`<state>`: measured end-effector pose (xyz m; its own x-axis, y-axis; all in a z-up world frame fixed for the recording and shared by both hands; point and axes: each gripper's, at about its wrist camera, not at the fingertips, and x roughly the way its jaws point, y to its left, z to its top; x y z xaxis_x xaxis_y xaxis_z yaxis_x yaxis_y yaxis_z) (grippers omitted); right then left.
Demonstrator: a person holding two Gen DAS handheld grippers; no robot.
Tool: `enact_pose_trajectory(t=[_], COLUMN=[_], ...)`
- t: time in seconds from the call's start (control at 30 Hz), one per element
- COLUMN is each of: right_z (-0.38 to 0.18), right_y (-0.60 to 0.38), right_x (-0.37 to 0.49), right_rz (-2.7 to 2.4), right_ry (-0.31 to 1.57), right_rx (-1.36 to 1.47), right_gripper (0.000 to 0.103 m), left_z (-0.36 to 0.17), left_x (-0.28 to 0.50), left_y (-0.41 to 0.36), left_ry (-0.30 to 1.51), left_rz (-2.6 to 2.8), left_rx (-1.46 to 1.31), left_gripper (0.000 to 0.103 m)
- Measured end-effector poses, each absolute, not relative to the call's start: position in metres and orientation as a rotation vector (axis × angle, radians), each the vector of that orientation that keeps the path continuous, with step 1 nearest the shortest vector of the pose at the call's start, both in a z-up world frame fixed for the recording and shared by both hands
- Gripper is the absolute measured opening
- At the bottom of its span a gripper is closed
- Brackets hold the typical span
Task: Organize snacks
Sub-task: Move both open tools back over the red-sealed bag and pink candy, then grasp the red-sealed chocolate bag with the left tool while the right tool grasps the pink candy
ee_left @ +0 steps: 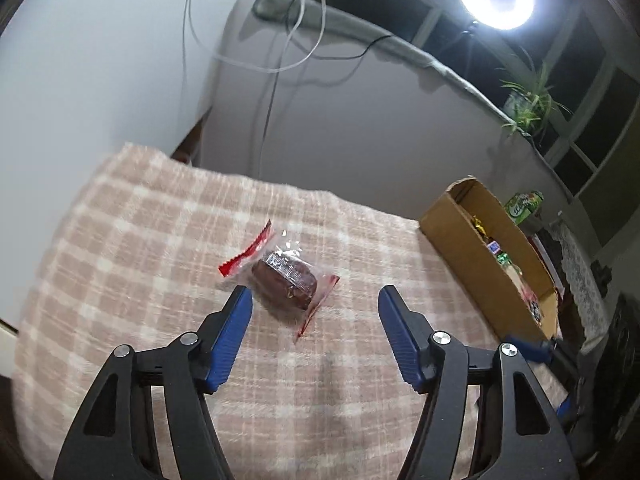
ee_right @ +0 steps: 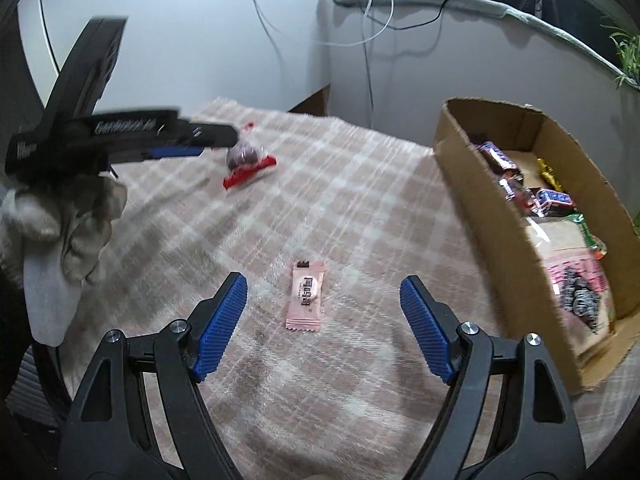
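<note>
1. Your right claw [ee_right: 323, 292] hangs wide and empty over the checked blanket [ee_right: 360, 360] that covers the bench, its blue pads apart with nothing pressed between them.
2. Just ahead of that claw, between the lines of its two fingers, a pink sachet [ee_right: 306, 295] lies flat on the blanket, not yet picked up.
3. Your left claw [ee_left: 316, 300] is likewise spread and holds nothing; no pad touches a wrapper in its own view.
4. Directly in front of its left finger, close to the tip but apart from it as far as the view shows, sits a clear packet with red ends [ee_left: 282, 276] and a dark brown sweet inside, loose on the blanket.
5. Seen from the right wrist, that same left claw reaches in from the left at the end of a gloved hand [ee_right: 68, 216], with the red-ended packet just past its tips.
6. Farther off, to the right of both claws, the cardboard box [ee_right: 500, 216] stands open and already holds several wrapped bars, a gold-wrapped piece and larger bags.
7. By this showing the sorting looks largely done: much is boxed, and two loose snacks remain in view, one before each claw.
</note>
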<state>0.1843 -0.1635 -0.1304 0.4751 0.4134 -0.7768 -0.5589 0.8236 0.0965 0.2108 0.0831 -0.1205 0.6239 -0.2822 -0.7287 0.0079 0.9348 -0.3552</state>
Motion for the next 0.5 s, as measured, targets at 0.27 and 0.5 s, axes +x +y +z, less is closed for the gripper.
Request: enact_pose_trajectory(t=[0.27,0.5], right_z=[-0.150,-0.160], right_y=[-0.145,-0.130], right_x=[0.189,0.191], right_rz=[0.613,0.602], right_ry=[0.940,0.944], right_rx=[-0.218,-0.291], right_gripper=[0.074,0.058], left_z=[-0.139,-0.148], left_x=[0.239,0.254], left_y=[0.075,0.067], left_ry=[0.928,0.938], left_rz=[-0.096,-0.038], left_rx=[-0.368,-0.312], left_gripper=[0.065,0.065])
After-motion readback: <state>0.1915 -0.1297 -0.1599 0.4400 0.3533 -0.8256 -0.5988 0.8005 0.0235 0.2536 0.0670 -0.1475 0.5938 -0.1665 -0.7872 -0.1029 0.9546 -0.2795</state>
